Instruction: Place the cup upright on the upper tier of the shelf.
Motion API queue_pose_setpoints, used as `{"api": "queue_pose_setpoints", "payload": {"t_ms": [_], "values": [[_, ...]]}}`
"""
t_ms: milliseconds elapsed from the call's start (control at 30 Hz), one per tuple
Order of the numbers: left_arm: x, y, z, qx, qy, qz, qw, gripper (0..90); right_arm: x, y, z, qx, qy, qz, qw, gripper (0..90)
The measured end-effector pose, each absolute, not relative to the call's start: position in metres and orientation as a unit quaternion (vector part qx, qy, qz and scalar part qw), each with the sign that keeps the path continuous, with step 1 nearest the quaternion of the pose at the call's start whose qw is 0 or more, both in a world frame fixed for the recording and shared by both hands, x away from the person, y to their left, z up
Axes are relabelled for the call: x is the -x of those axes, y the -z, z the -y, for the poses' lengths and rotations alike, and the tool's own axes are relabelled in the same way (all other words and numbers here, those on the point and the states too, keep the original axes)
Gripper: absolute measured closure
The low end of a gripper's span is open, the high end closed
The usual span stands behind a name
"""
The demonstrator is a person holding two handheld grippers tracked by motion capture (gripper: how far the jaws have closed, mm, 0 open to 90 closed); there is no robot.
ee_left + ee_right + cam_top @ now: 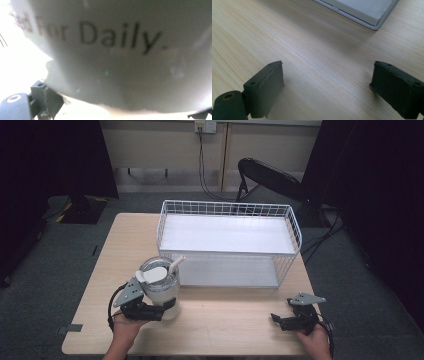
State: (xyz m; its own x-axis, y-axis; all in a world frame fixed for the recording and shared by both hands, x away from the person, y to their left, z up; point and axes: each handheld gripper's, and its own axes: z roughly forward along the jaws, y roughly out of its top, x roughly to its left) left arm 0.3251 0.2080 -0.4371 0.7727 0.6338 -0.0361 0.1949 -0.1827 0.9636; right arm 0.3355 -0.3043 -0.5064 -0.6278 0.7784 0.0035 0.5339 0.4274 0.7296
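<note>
Your left gripper (161, 308) clasps the white lidded tumbler (160, 287) at the bench's (230, 320) near left, just before the wire basket (227, 240); keep its fingers low and the straw (176, 265) upright; your right gripper (281, 320) rests released, near right.

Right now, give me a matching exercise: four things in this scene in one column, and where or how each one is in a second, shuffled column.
Things:
1. cup
2. wire rack
3. right hand-held gripper
4. chair

States:
A. open, nothing between its jaws
B. on the floor beyond the table
C. clamped by the left hand-held gripper
D. at the table's far side, shelves bare

Pairs: 1-C, 2-D, 3-A, 4-B
</note>
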Motion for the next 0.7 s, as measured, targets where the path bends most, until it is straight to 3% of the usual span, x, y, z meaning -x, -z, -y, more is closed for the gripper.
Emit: {"api": "queue_pose_setpoints", "payload": {"t_ms": [700], "values": [[-0.333,0.408,-0.199,-0.726,-0.19,-0.296,0.591,9.4,-0.335,0.506,0.304,-0.397,-0.359,-0.827,0.17,9.9]]}}
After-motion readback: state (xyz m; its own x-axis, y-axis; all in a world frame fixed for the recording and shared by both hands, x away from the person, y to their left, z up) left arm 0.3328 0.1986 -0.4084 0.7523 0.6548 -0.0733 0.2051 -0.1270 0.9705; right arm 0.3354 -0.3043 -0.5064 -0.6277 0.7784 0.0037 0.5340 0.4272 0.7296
